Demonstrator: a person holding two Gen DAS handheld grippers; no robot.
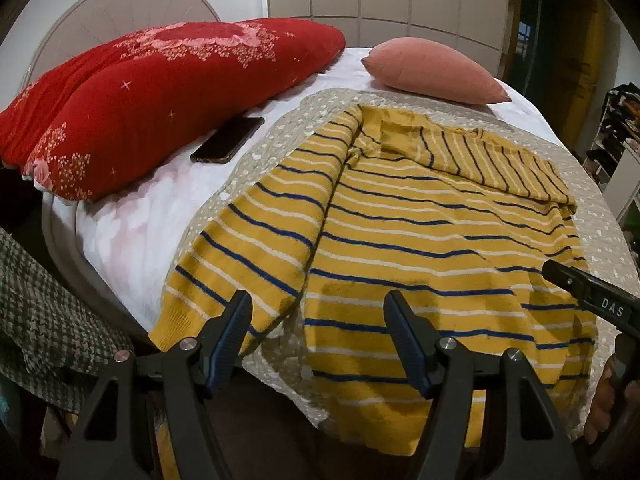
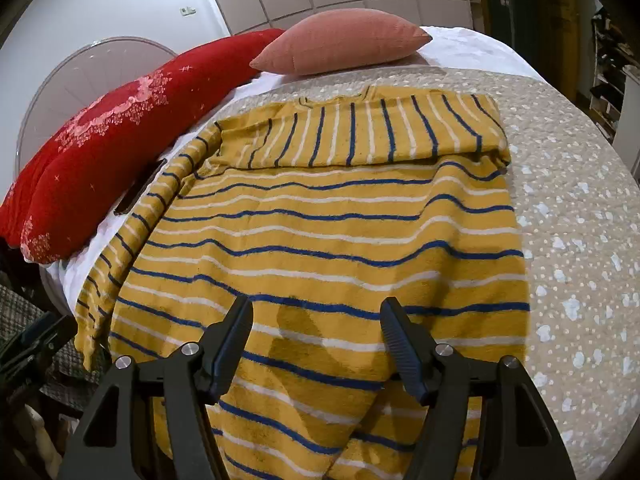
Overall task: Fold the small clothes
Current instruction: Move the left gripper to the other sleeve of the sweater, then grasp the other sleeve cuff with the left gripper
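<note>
Both jaws parted, nothing clamped: left gripper poised over the hem where the loose sleeve splits from the body, right gripper over the lower middle. Beyond, toward twelve o'clock, yellow striped sweater spread on the bed's dotted cover, long axis hem to collar, far sleeve already folded across the chest. Loose sleeve at ten o'clock, nearer the left gripper. Phone and red pillow farther out.
</note>
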